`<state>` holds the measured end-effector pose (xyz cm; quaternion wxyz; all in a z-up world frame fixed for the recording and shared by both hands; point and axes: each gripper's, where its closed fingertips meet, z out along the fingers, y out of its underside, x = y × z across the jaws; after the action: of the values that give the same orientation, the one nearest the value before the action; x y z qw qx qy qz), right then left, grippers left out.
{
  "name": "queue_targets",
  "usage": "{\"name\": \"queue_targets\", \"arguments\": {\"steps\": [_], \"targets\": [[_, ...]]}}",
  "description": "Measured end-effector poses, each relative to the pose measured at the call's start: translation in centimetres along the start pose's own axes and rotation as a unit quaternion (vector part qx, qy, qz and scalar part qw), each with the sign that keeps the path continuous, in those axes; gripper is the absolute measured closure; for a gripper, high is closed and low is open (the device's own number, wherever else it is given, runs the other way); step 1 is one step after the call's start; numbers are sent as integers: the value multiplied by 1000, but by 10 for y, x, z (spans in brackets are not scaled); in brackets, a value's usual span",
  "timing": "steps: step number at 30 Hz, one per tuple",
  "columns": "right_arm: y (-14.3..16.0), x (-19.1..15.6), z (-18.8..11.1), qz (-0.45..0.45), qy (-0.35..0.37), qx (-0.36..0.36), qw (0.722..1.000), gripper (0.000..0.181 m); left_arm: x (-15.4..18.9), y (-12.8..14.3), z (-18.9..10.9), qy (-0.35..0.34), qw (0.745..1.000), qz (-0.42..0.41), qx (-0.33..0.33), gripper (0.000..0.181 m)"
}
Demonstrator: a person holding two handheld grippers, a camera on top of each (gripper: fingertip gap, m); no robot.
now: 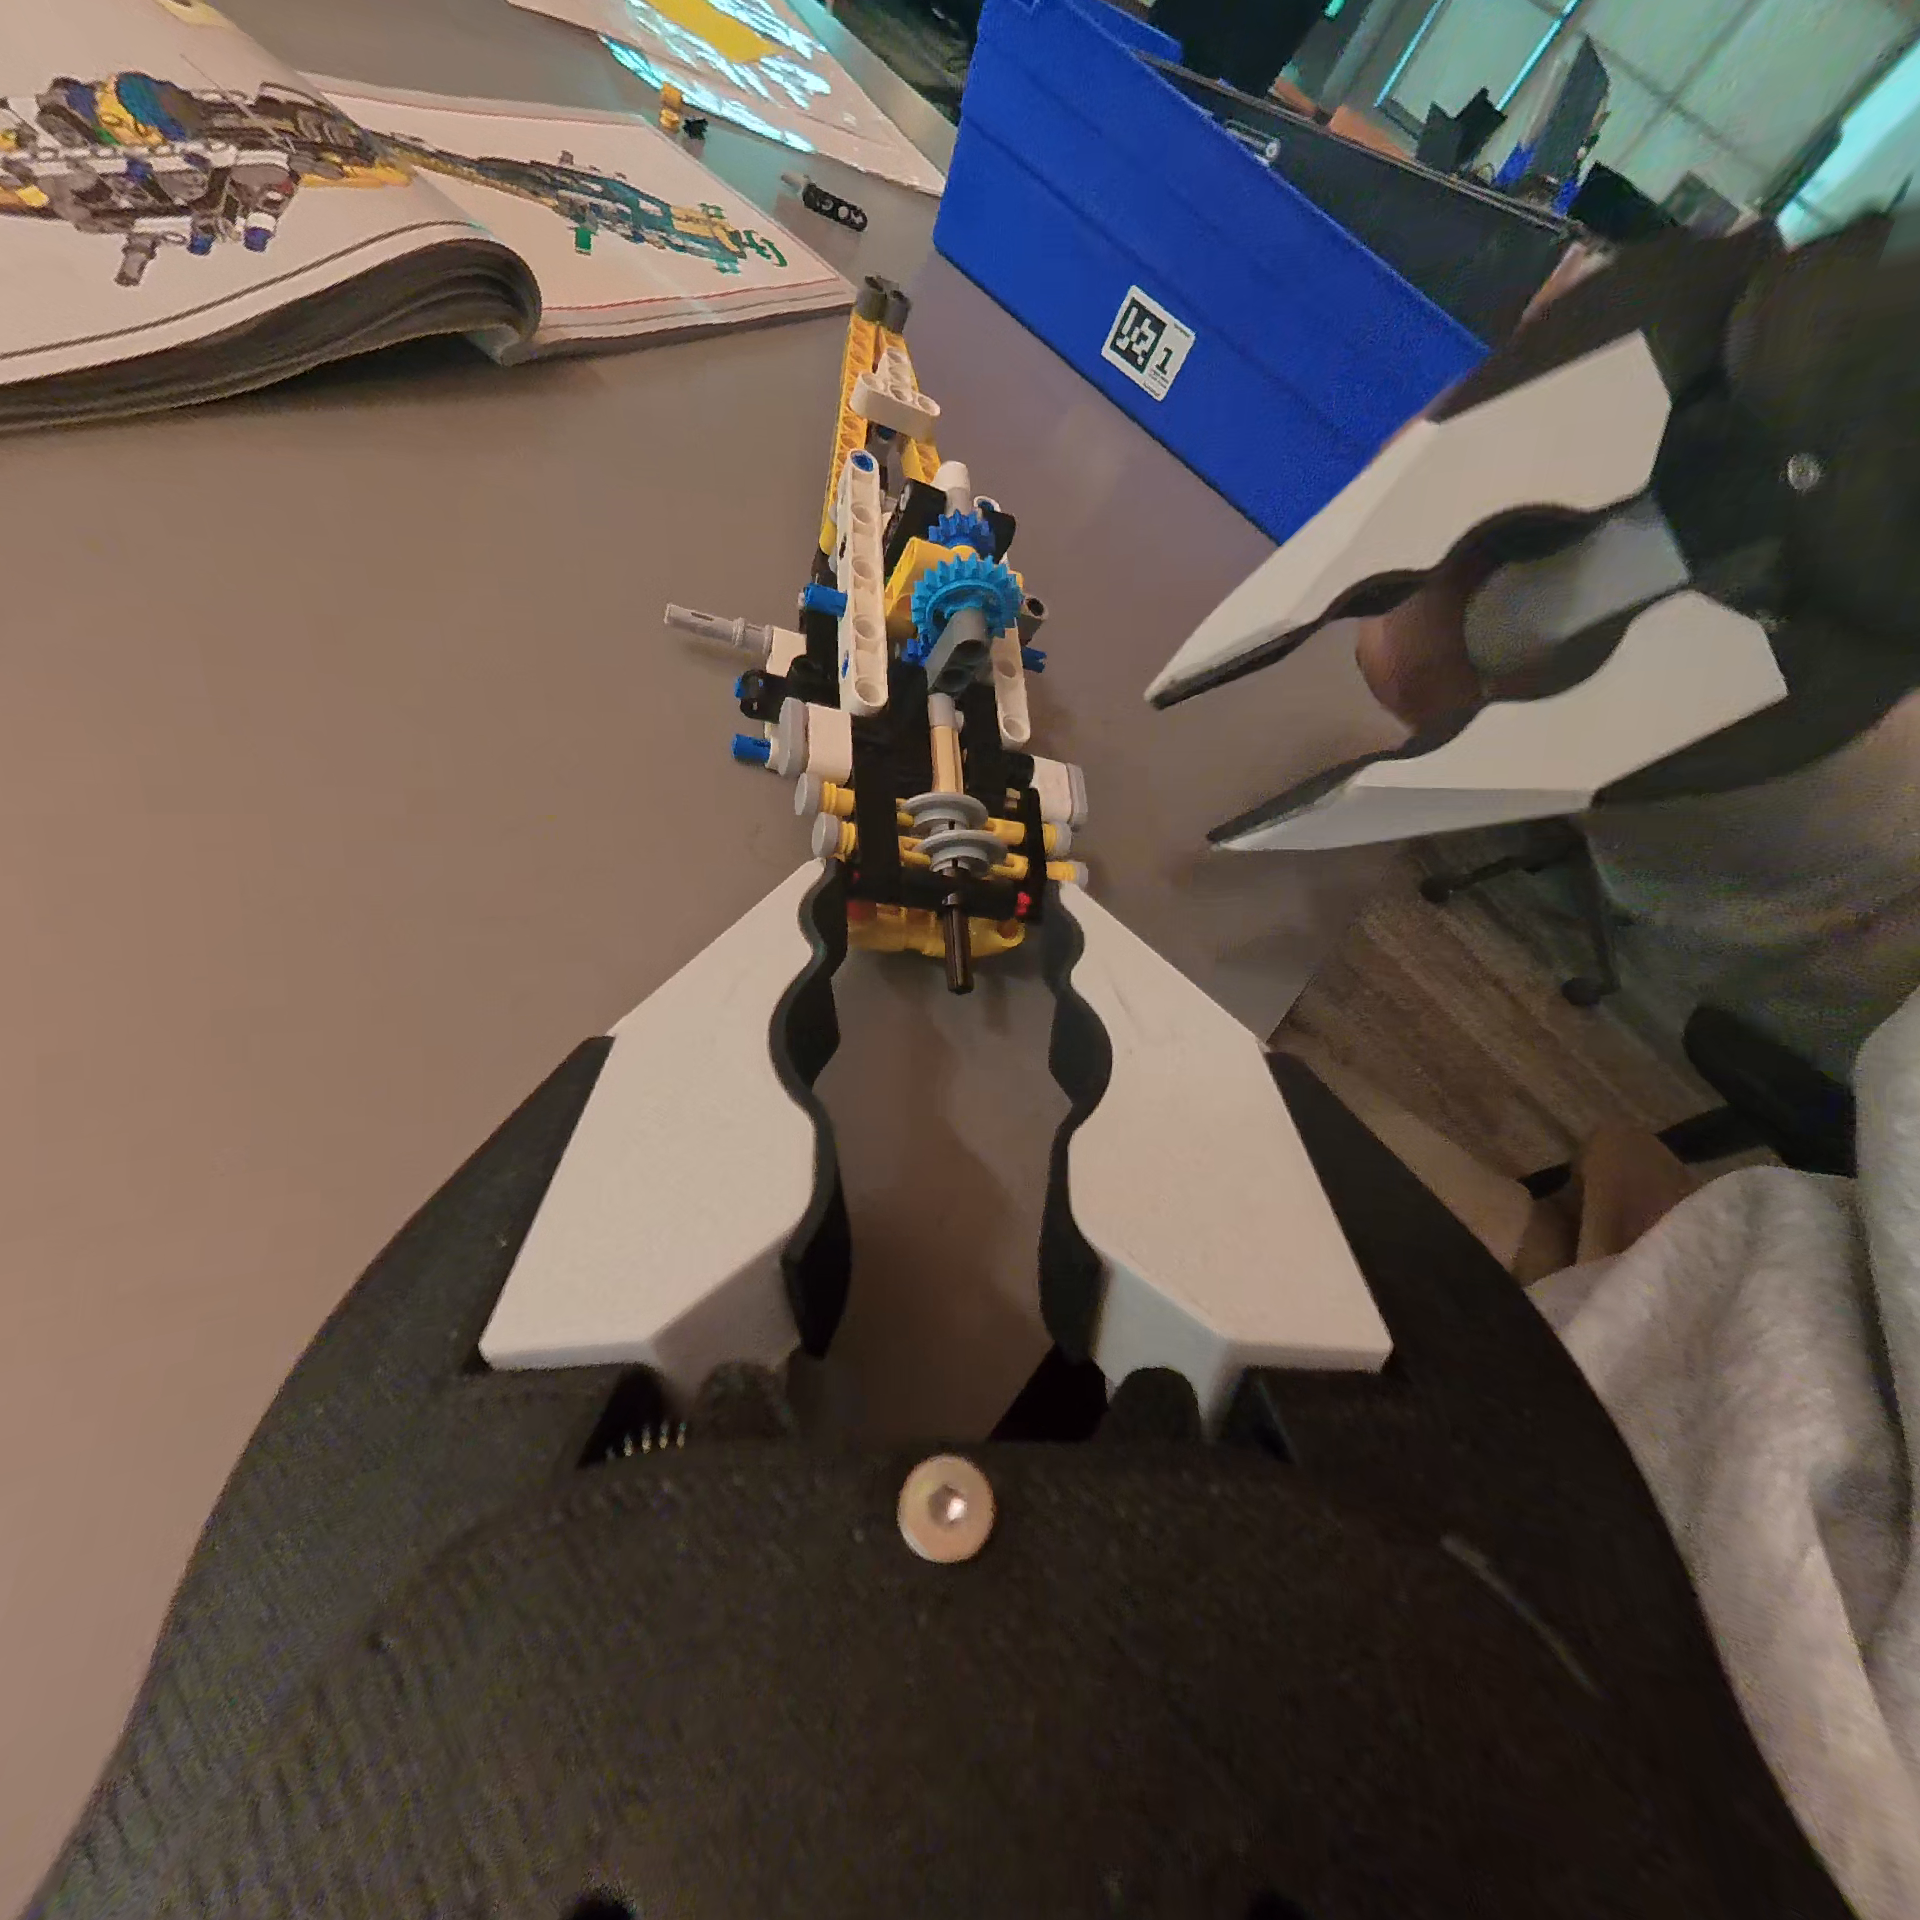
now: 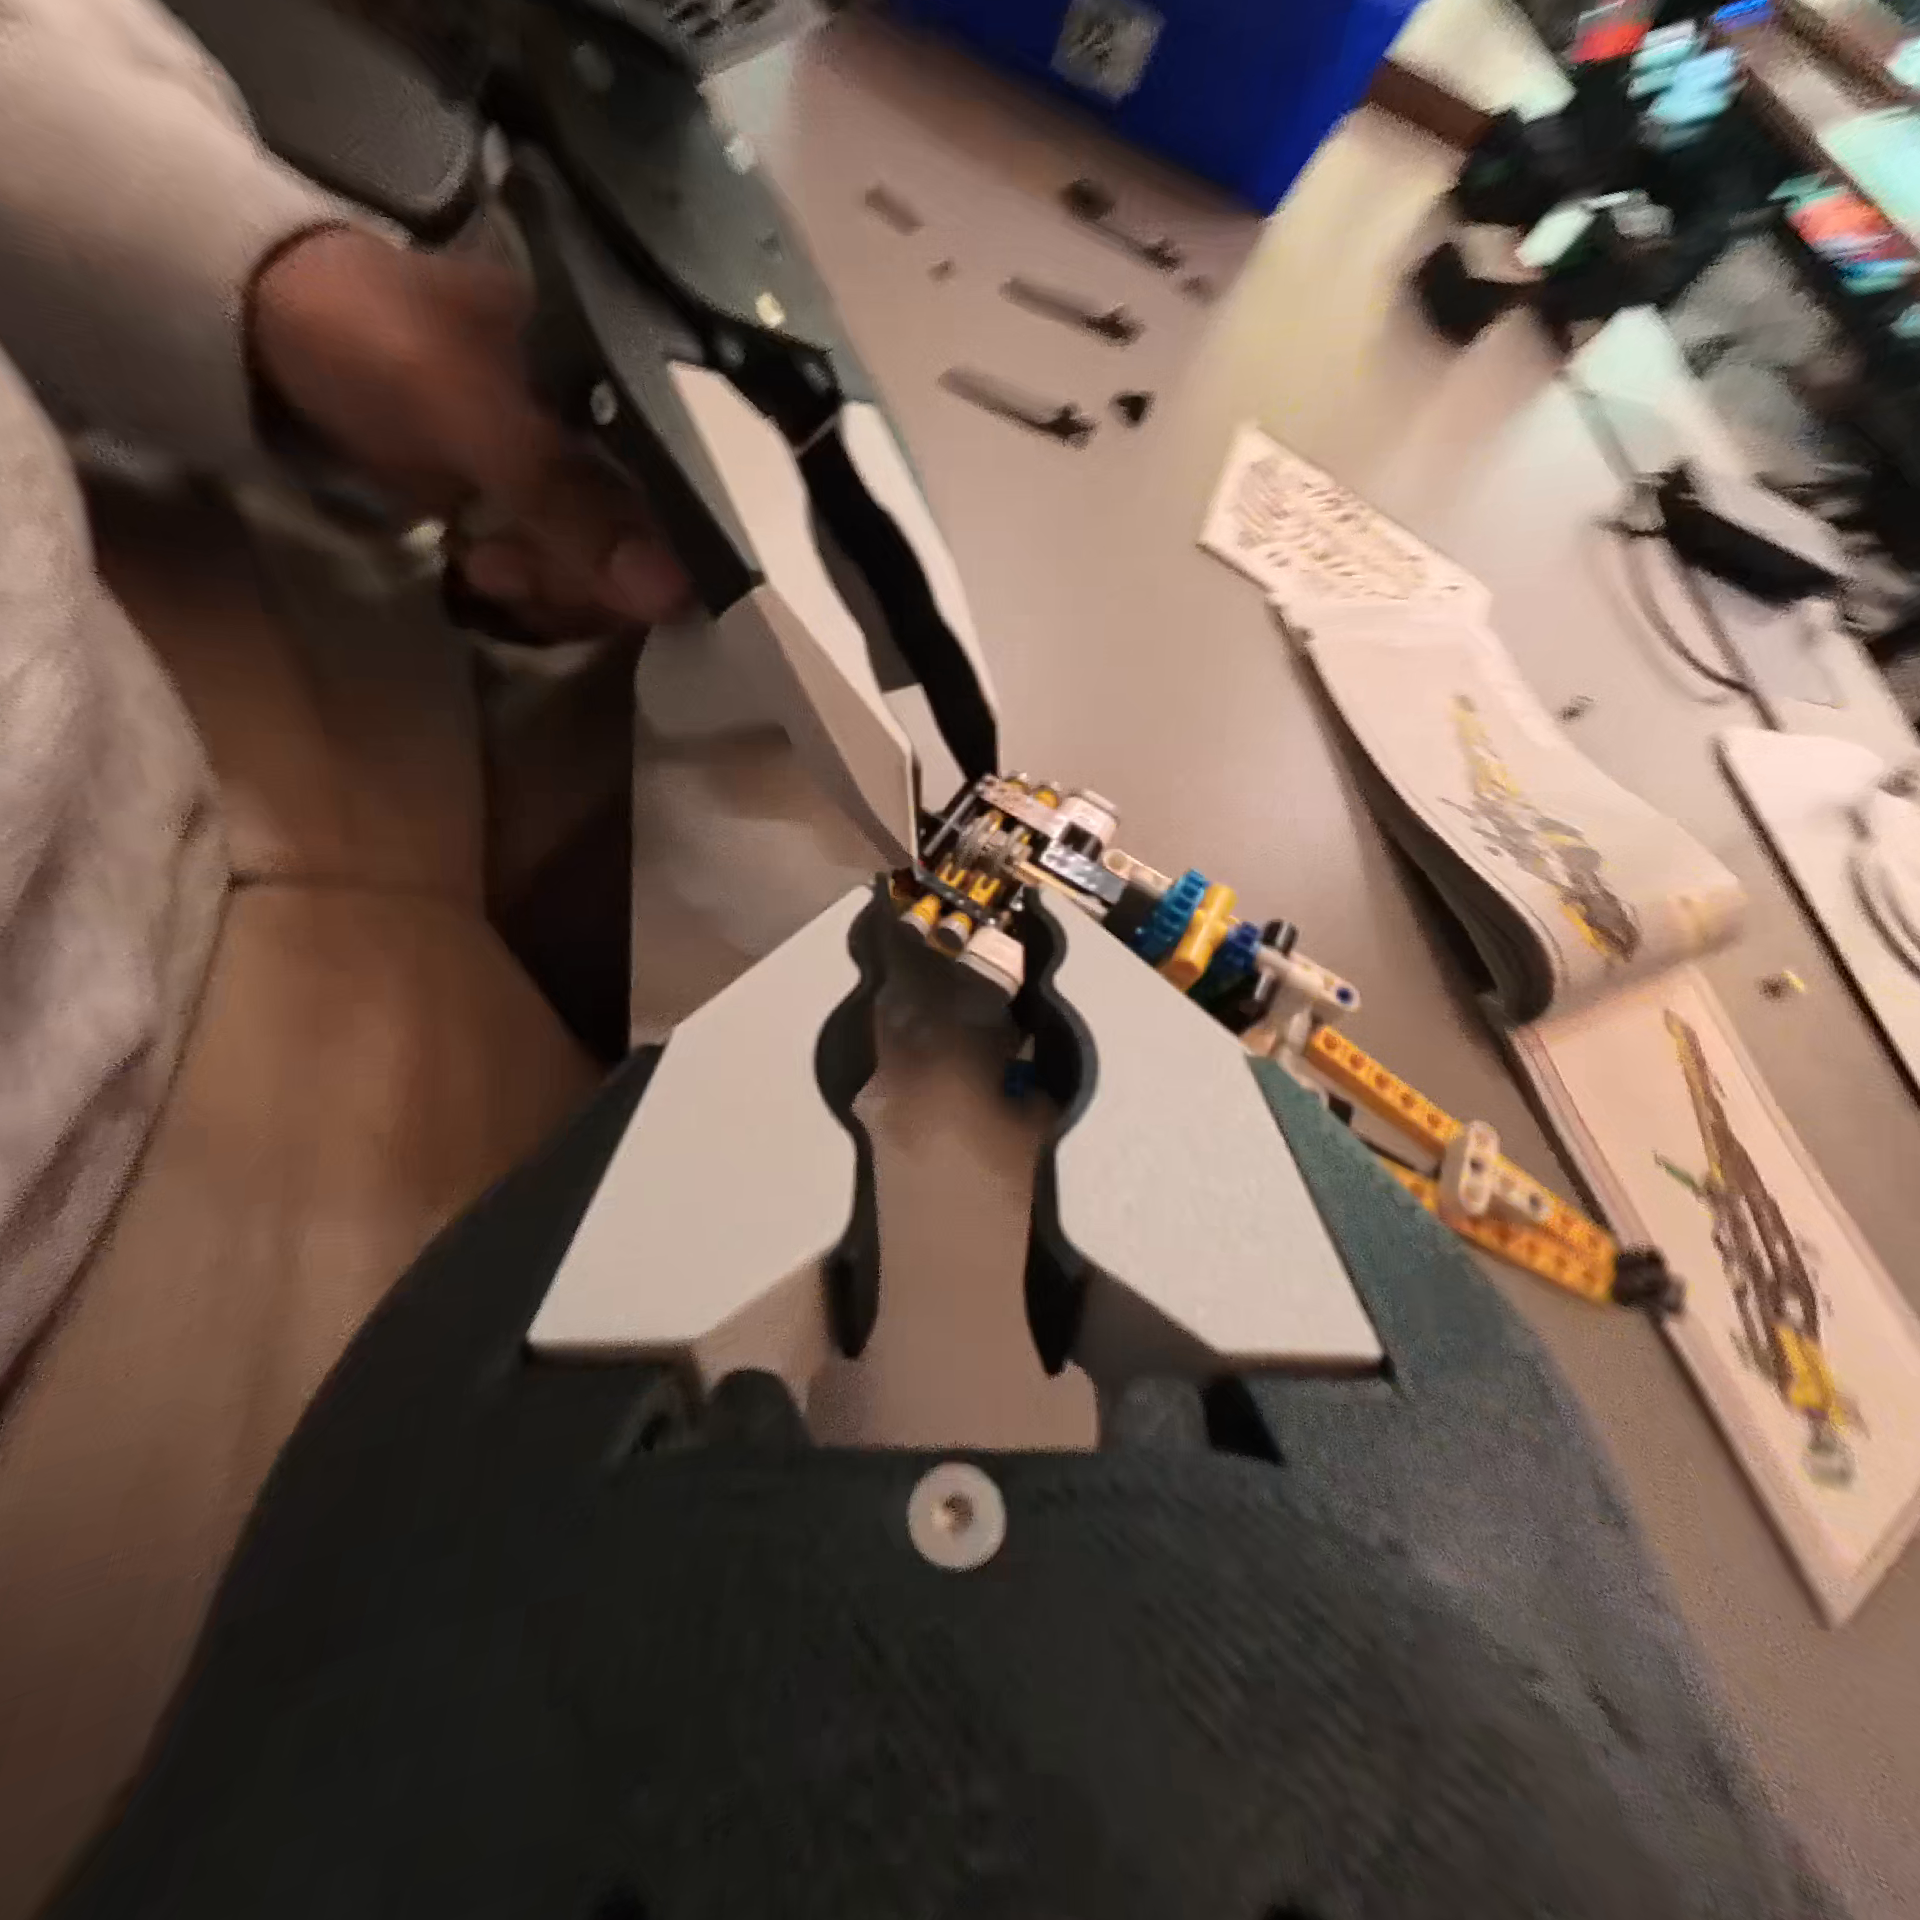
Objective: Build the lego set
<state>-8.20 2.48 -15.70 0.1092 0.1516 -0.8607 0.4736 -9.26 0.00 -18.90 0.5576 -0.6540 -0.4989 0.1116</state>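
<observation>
Left gripper (image 1: 940, 914) pinches the light, stiff Technic boom assembly (image 1: 914, 665) by its sturdy yellow-and-black end (pins pop off easily); right gripper (image 1: 1179, 764), jaws spread, hovers beside it.

so the surface is a plain grey table (image 1: 312, 675); the half-built lego model (image 1: 914, 665) lies on it dead centre in the left wrist view, long yellow beam pointing toward 12 o'clock; an open instruction booklet (image 1: 343, 229) sits at 10 to 11 o'clock; another printed sheet (image 1: 758, 73) near 12; a few small loose black pieces (image 1: 831, 203) between them; a blue bin (image 1: 1164, 239) at about 1 o'clock, close to the model's far tip; more dark loose parts (image 2: 1029, 405) scattered at 12 o'clock in the right wrist view, too blurry to identify
</observation>
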Motion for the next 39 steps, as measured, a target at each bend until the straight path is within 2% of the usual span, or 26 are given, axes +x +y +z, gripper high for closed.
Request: {"name": "queue_targets", "arguments": {"steps": [4, 7, 11, 15, 21, 31, 34, 39], "targets": [[6, -4, -10, 81, 121, 69, 987, 159, 1, 0, -1, -4, 1000, 13, 9, 146], [11, -3, -18, 62, 164, 46, 983, 164, 1, -1, -1, -4, 1000, 14, 16, 147], [27, -5, -8, 77, 148, 7, 986, 160, 0, -1, -2, -7, 1000, 18, 21, 147], [16, -6, -3, 116, 149, 33, 981, 157, 0, -2, -2, -19, 999, 35, 32, 148], [21, -12, 4, 65, 153, 4, 986, 164, 0, -2, -3, -21, 998, 45, 40, 149], [25, -20, 16, 49, 132, -28, 990, 174, 1, -2, -4, -17, 998, 44, 45, 150], [21, -18, 14, 49, 142, -14, 989, 176, 1, -3, -5, -12, 998, 31, 46, 150], [18, -15, 11, 55, 147, -4, 988, 168, -4, -10, -12, -1, 998, -16, 56, 147]]}}
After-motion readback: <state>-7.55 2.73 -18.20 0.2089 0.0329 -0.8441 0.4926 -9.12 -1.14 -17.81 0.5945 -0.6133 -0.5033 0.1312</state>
